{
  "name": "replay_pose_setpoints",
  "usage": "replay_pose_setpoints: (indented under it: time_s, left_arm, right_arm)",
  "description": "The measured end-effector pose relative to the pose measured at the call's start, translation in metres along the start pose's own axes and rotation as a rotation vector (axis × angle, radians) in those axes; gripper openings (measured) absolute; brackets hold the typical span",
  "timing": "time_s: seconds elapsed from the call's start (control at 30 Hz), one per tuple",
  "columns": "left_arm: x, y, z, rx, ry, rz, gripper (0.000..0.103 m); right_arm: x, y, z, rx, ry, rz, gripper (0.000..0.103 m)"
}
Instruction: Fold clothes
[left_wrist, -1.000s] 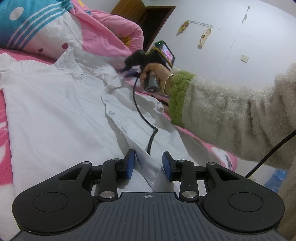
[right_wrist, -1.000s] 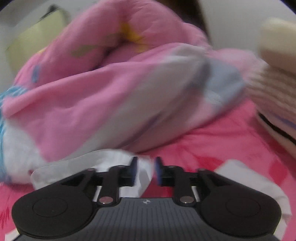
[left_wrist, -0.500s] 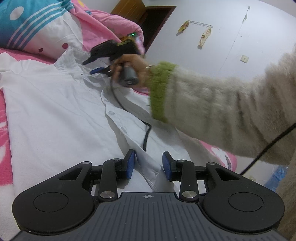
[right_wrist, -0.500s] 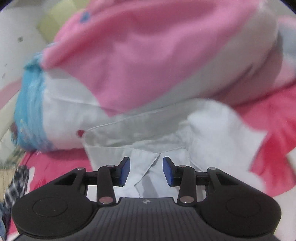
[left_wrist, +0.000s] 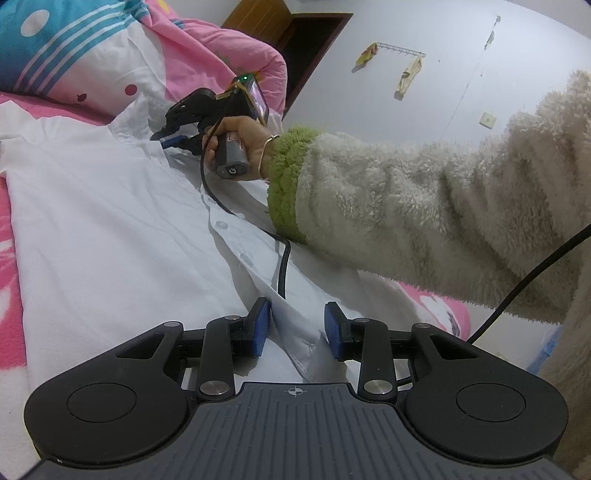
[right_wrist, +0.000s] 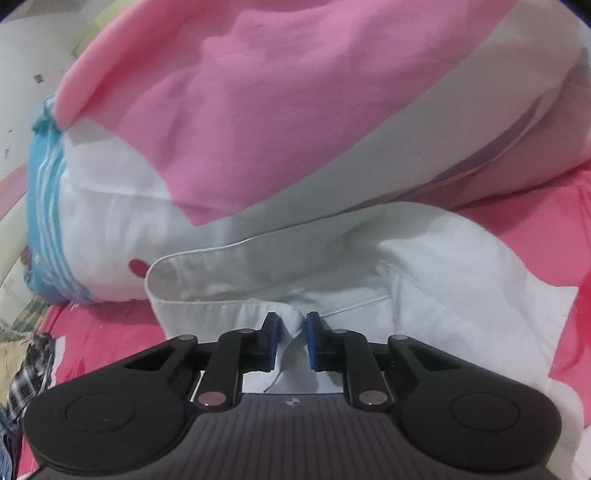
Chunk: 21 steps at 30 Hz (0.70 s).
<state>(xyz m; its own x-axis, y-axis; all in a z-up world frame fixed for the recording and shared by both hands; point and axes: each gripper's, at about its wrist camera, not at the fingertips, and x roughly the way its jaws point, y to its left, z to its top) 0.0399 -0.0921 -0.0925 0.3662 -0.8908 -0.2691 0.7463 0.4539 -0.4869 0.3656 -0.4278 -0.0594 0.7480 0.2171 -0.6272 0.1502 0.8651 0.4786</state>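
A white button-up shirt lies spread, front side up, on a bed with a pink sheet; its collar end lies against a bundled pink, white and blue quilt. Left tool: blue pads apart, straddling the shirt's lower front placket edge, which runs between them; whether the pads press the cloth cannot be told from this view. Right tool, seen in the right wrist view: jaws closing, with a ridge of white cloth just below the collar bunched between the blue pads, which touch it on both sides. In the left wrist view the same right tool is held by a hand wearing a thin bracelet, in a cream fleece sleeve with a green cuff; its tips rest at the shirt's neckline. A black cable trails from the right tool down across the shirt front. Behind: a white wall, a dark doorway and a wall rack
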Motion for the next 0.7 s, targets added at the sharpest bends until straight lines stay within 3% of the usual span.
replay_pose_setpoints:
  time_s: [0.13,0.2,0.43,0.6,0.7]
  left_arm:
    - [0.000,-0.001,0.000,0.001,0.000,0.001,0.033]
    - [0.000,-0.001,0.000,0.001,0.000,0.001,0.033]
    - [0.000,-0.003,-0.001,0.004,-0.001,0.004,0.033]
    - [-0.001,-0.006,-0.004,0.006,-0.002,0.007,0.033]
    - [-0.001,-0.006,-0.004,0.006,-0.003,0.008,0.033]
  right_arm:
    - [0.003,0.002,0.002,-0.016,-0.004,0.009,0.016]
    - [0.003,0.009,0.001,-0.067,-0.019,-0.013,0.004]
    - [-0.001,0.058,-0.005,-0.429,-0.165,-0.172,0.002]
    - [0.023,0.074,-0.011,-0.533,-0.143,-0.228,0.003]
    - [0.037,0.076,-0.011,-0.558,-0.103,-0.275,0.009]
